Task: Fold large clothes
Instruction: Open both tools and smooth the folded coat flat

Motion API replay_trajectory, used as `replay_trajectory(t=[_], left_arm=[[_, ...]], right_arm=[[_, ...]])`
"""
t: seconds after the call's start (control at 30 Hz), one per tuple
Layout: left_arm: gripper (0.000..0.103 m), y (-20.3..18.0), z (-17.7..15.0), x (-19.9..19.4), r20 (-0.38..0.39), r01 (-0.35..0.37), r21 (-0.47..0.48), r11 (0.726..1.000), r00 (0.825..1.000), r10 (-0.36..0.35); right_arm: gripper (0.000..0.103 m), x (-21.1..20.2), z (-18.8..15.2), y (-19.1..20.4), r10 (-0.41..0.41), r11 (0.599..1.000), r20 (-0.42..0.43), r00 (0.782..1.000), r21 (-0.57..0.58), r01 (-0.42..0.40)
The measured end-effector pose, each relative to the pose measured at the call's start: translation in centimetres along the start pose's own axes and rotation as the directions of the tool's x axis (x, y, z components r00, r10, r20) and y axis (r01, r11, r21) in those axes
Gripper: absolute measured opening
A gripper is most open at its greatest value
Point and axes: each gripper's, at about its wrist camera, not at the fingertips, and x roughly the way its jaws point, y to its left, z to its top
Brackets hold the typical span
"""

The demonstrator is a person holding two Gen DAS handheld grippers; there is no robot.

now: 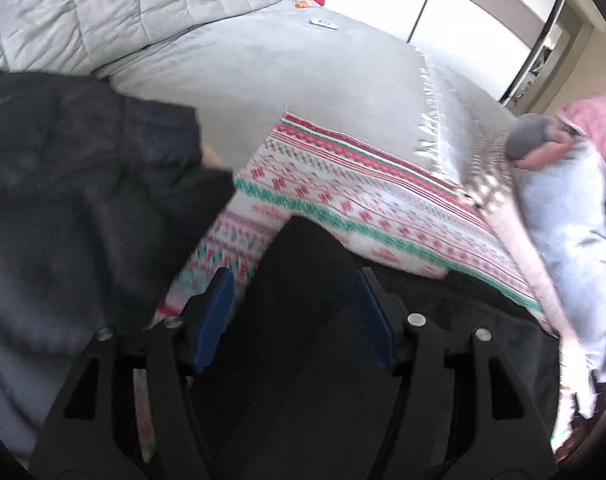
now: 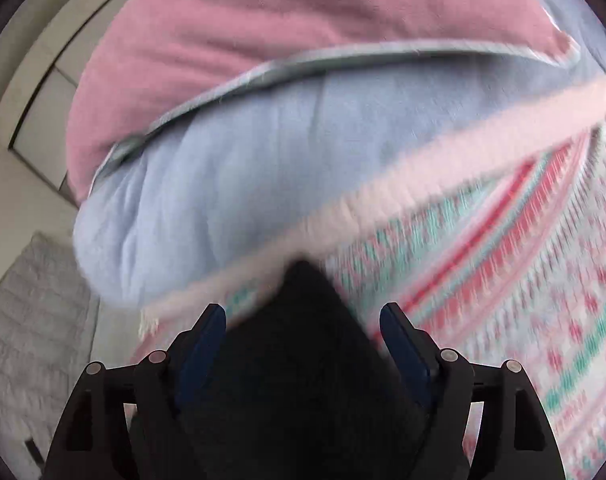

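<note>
Two grippers, both with black fleecy cloth sitting between their blue-padded fingers. On the left gripper (image 1: 295,312) the fingers stand fairly wide with the black fleece garment (image 1: 327,360) bunched in the gap; can't honestly tell if the pads are pinching it. Same deal with the right gripper (image 2: 303,332): wide gap, and a pointed corner of the garment (image 2: 299,344) pokes up between the fingers, aiming away from the camera. Grip unclear there too.

The garment's bulk lies near the left camera and spreads left to right, with a dark fold (image 1: 83,184) lifted at the left. Its long axis I can't make out. Just beyond lies a white blanket with red and green knit-pattern stripes (image 1: 343,200). At the right sits a pile of pale blue and pink fleece (image 2: 243,152). Farther off, a grey bedspread (image 1: 263,64) and a quilted grey cover (image 1: 103,12).
</note>
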Motion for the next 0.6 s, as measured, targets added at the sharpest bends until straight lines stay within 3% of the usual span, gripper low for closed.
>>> replay_trajectory(t=[0.13, 0.23, 0.33, 0.4, 0.5, 0.6], left_arm=[[0.064, -0.9, -7.5, -4.2, -0.058, 0.139, 0.046, 0.989, 0.989, -0.137], [0.064, -2.2, -13.7, -6.1, -0.085, 0.155, 0.118, 0.981, 0.986, -0.146], [0.064, -3.4, -18.1, -6.8, -0.114, 0.175, 0.134, 0.975, 0.98, -0.16], [0.064, -4.5, -20.6, -6.5, -0.129, 0.201, 0.177, 0.963, 0.975, -0.18], [0.064, -5.5, -22.1, -5.0, -0.102, 0.115, 0.289, 0.95, 0.991, -0.088], [0.064, -4.9, -21.2, -3.6, -0.064, 0.052, 0.294, 0.954, 0.997, -0.035]], right_arm=[[0.081, -2.8, -5.7, -0.9, 0.037, 0.999, -0.135, 0.99, 0.015, -0.035], [0.081, -4.1, -9.2, 0.2, -0.006, 1.0, -0.2, 0.98, -0.02, 0.002], [0.08, -6.1, -14.1, 3.5, 0.002, 0.981, -0.216, 0.976, -0.187, -0.043], [0.08, -6.5, -16.2, 4.9, -0.036, 0.954, -0.193, 0.981, -0.299, -0.024], [0.08, -5.4, -17.8, 5.1, -0.093, 0.915, -0.168, 0.981, -0.403, 0.018], [0.08, -2.5, -18.6, 4.7, -0.158, 0.883, -0.181, 0.971, -0.466, 0.057]])
